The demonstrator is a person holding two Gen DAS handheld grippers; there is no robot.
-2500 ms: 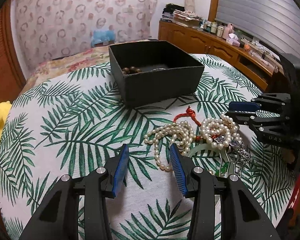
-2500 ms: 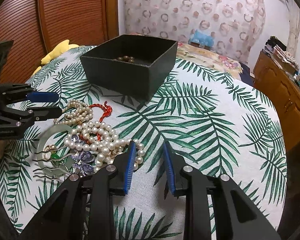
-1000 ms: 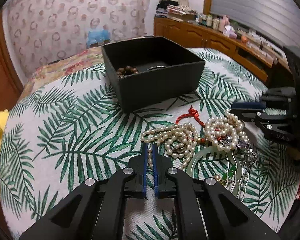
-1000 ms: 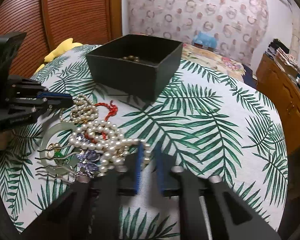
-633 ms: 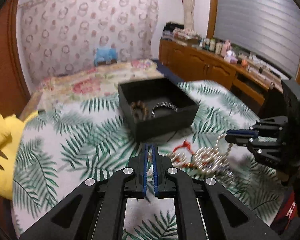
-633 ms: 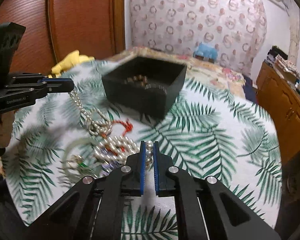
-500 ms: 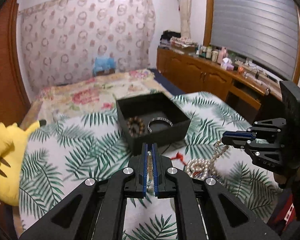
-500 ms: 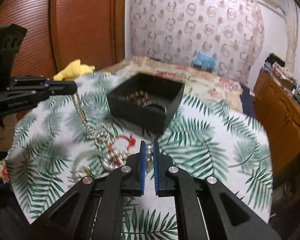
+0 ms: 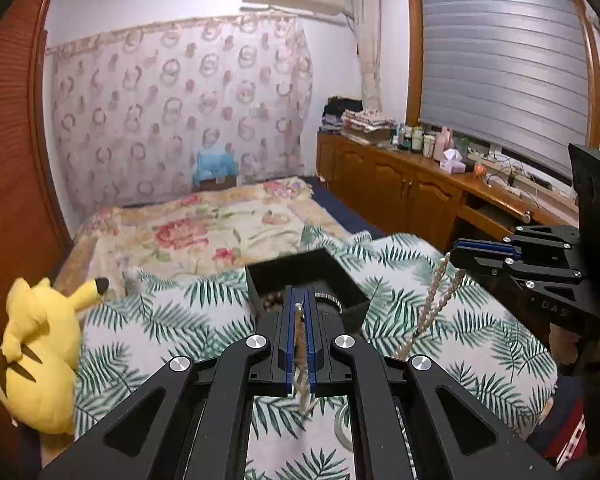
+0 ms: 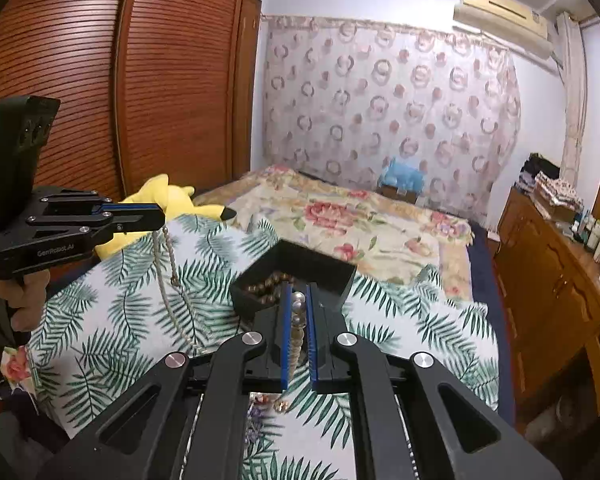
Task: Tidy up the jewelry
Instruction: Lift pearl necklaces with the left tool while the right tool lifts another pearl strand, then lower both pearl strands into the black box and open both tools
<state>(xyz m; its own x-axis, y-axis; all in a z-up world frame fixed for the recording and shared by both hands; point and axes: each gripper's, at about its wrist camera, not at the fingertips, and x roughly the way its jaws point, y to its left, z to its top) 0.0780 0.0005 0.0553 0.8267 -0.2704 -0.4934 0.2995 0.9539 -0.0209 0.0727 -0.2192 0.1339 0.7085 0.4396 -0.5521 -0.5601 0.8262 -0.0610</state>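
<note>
Pearl strands (image 9: pixel 430 304) lifted higher, both hand-held grippers (image 9: pixel 299 308) clamped.

Left wrist view: high above the palm-print table (image 9: pixel 160 320), facing the bed (image 9: pixel 204 232) | Right wrist view: same height, facing the curtain (image 10: pixel 380 112) | Shared: black box (image 9: pixel 332 276), bed, each other's gripper

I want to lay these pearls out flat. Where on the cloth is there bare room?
Bare cloth lies between the box and the plush, and again right of the box toward the cabinets. Crowded: the pile at the near edge; the box holds beads.
</note>
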